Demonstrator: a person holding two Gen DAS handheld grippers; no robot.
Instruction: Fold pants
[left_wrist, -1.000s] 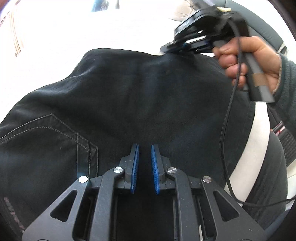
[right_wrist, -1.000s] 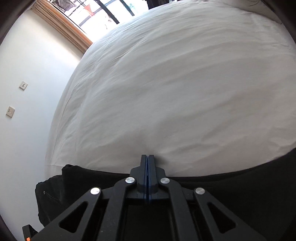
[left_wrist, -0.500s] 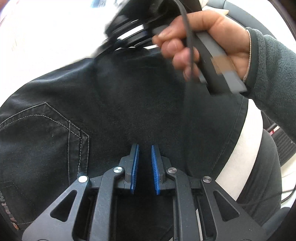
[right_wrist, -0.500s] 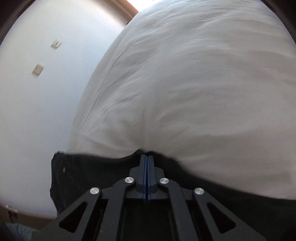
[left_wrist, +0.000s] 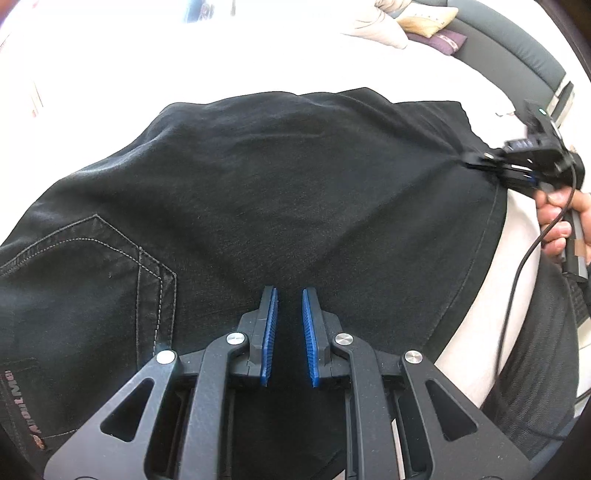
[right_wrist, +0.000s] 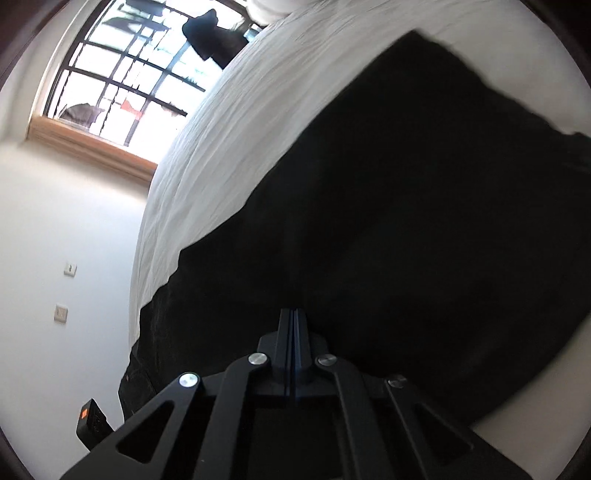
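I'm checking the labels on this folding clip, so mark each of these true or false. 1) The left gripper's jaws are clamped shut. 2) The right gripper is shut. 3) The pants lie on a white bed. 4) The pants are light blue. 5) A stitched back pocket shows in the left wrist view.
1) False: the left gripper has a gap between its blue pads, with the pants lying beneath it.
2) True: the right gripper has its fingers pressed together, at the pants' edge.
3) True: white bed sheets surround them.
4) False: they are black.
5) True: the back pocket shows at the left.
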